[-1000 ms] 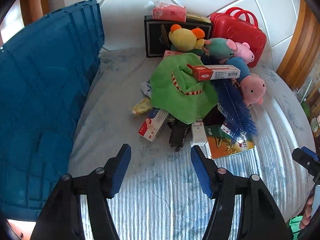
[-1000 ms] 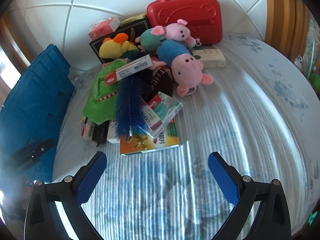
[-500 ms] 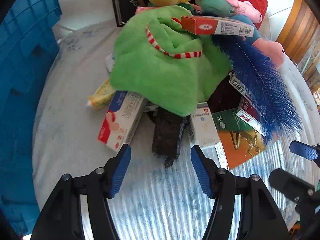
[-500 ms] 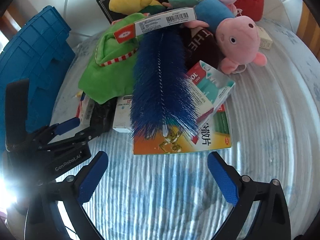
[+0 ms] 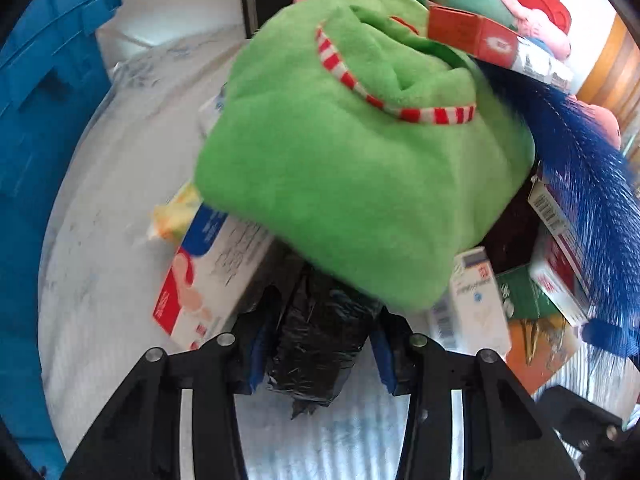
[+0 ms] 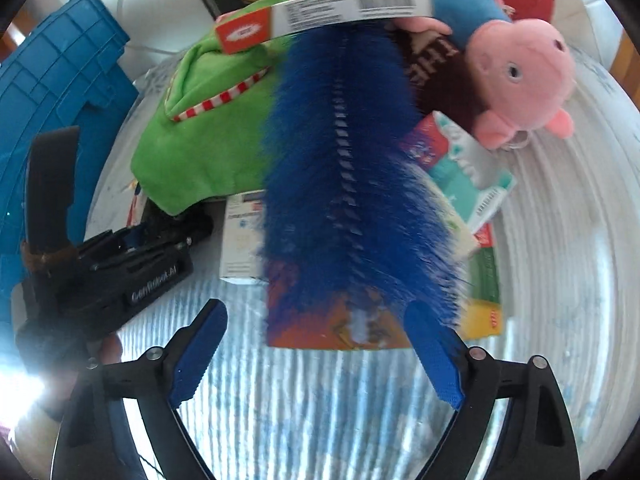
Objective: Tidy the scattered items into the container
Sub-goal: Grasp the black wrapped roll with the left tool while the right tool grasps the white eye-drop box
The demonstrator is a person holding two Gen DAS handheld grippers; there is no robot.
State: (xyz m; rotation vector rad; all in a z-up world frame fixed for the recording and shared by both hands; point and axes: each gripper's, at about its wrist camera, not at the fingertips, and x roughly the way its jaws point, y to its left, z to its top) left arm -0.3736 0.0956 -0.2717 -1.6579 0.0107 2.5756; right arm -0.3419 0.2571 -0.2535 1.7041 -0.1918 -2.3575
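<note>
Now your left gripper (image 5: 318,344) has dropped and closed onto the black bundle (image 5: 316,344) under the green cloth (image 5: 352,168); your right gripper (image 6: 316,354), narrowing, stands spread before the blue brush (image 6: 344,184) on the striped bed (image 6: 560,280).

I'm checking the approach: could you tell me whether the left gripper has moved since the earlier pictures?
Yes. The left gripper has come down and forward toward the pile; its jaws have been closing around the black wrapped bundle, which earlier lay ahead of them below the green cloth.

Fleecy green cloth (image 5: 360,168), glossy black wrap (image 5: 320,344)

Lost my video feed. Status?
Left gripper closing around black wrapped bundle. Right gripper open near blue brush. Green cloth overlaps bundle.
</note>
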